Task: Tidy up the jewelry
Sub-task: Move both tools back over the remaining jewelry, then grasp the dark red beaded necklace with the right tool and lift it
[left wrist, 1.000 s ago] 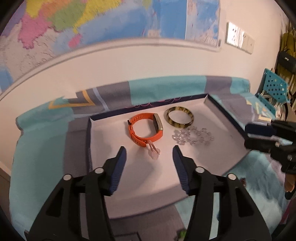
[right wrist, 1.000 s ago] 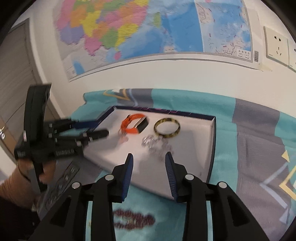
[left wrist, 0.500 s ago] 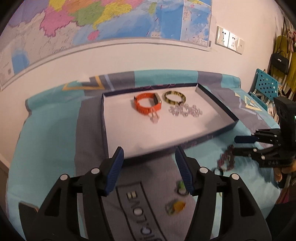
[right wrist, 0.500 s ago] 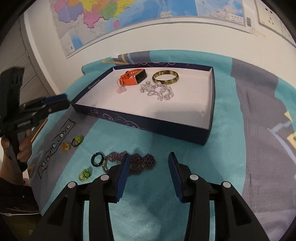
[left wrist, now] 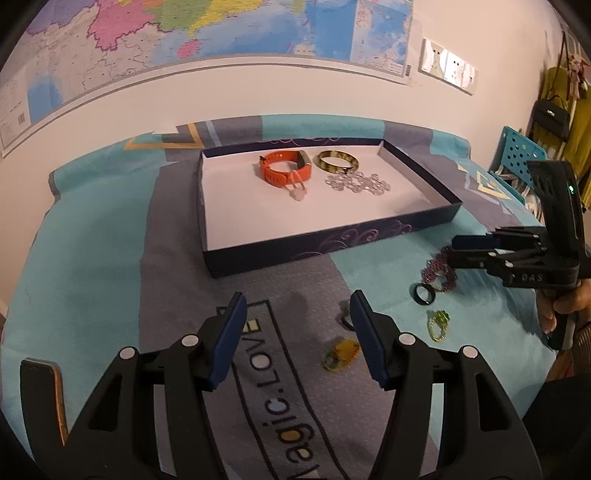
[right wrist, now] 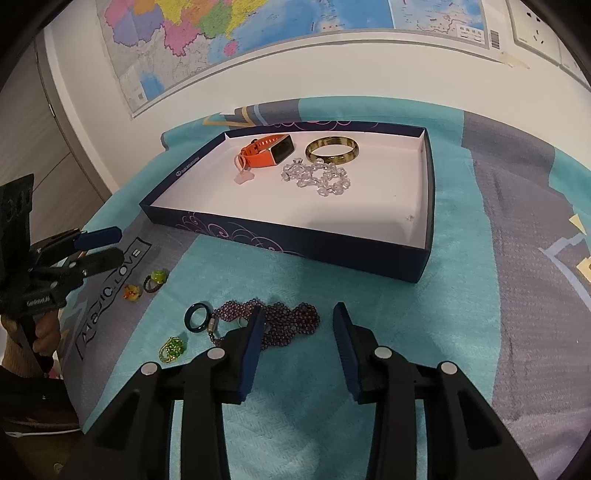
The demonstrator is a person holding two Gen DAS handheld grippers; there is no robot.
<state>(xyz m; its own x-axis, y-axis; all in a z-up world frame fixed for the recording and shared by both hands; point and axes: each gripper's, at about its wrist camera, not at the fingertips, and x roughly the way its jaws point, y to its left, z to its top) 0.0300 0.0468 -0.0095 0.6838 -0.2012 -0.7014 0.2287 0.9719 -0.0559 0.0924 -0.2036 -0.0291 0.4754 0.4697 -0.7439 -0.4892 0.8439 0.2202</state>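
The right gripper (right wrist: 297,325) hangs low over the teal blanket (right wrist: 369,314) with its jaws spread wide and nothing between them; its left finger (right wrist: 251,343) overlaps the near edge of the purple bead necklace (right wrist: 284,323), though I cannot tell whether it touches the beads. The left gripper (left wrist: 297,315) is also released, its 2 blue pads (left wrist: 229,332) wide apart above the grey "Magic.LOVE" panel (left wrist: 288,398), holding nothing.

The necklace lies bunched on the blanket just in front of the navy tray's (right wrist: 332,251) near wall, with bare cloth between them. A dark ring (right wrist: 197,318) sits at the necklace's left end, touching its clasp. A green-stoned ring (right wrist: 171,348) lies near it, and 2 more rings, 1 green (right wrist: 157,278) and 1 orange-yellow (right wrist: 132,293), rest further left on the grey panel, close to the left gripper's tips.

Inside the white-lined tray, the back half holds an orange smartwatch band (right wrist: 267,151), a tortoiseshell bangle (right wrist: 332,149) and a clear crystal bracelet (right wrist: 317,177), clustered near each other; the front half is bare. A map (right wrist: 258,26) covers the wall behind.
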